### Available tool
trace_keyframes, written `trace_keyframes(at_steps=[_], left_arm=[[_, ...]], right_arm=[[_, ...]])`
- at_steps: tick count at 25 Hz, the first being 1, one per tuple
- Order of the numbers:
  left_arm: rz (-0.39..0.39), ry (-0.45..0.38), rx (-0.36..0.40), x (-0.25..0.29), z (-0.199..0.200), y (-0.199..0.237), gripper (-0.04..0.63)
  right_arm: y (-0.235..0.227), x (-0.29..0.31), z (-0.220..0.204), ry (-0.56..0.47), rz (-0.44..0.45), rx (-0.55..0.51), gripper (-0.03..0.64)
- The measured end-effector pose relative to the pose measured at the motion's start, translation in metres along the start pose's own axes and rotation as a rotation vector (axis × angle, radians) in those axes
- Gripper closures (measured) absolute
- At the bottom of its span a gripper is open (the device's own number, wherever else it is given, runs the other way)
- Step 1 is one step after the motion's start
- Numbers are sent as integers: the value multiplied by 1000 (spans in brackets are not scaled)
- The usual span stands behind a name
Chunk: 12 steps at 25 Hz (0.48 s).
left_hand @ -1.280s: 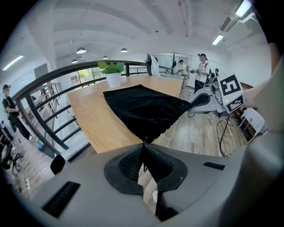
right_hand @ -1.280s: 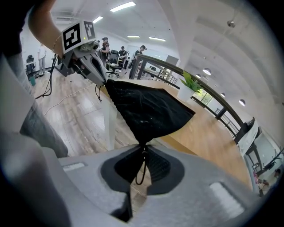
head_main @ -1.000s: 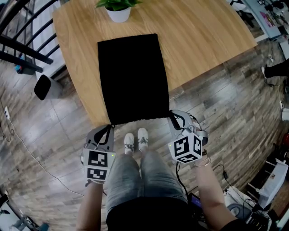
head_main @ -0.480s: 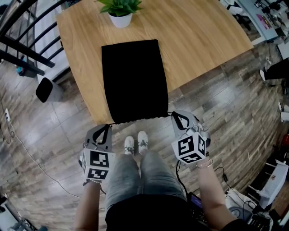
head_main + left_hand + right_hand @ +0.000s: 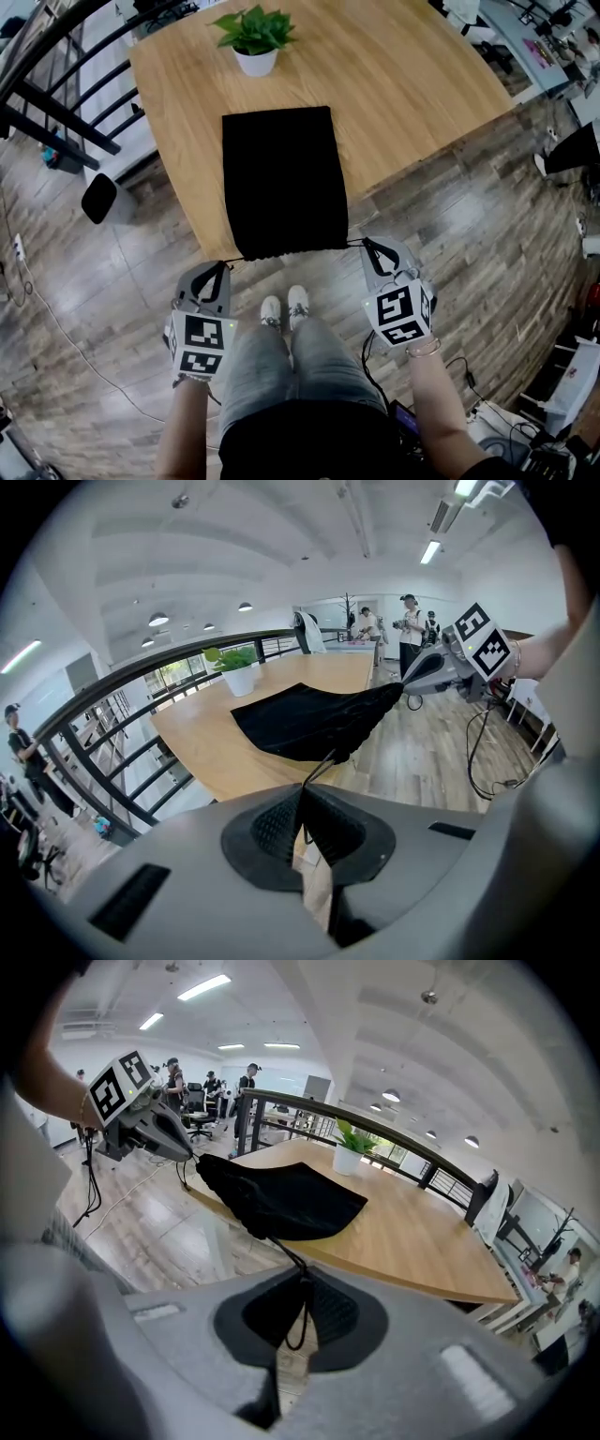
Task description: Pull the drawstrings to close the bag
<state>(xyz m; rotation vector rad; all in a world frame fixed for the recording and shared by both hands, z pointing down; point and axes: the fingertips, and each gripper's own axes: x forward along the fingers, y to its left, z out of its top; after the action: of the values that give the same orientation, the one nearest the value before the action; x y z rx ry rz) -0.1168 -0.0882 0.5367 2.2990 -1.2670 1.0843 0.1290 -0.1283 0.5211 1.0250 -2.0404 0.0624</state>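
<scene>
Two thin cords [image 5: 319,765] leave flat rectangular black bag [image 5: 281,183].

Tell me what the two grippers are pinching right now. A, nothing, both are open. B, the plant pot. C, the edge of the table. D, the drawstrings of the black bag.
D: the left gripper and the right gripper are each shut on a thin black drawstring that runs to the mouth of the black bag.
</scene>
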Motion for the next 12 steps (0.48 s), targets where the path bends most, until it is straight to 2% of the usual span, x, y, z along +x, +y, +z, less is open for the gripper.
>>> trace_keyframes(at_steps=[7, 12], left_arm=[[35, -72, 29, -26, 20, 13, 575], [47, -109, -4, -43, 25, 18, 575]], right_arm=[[-2, -20, 15, -45, -18, 117, 614], [-4, -35, 27, -75, -34, 170, 615]])
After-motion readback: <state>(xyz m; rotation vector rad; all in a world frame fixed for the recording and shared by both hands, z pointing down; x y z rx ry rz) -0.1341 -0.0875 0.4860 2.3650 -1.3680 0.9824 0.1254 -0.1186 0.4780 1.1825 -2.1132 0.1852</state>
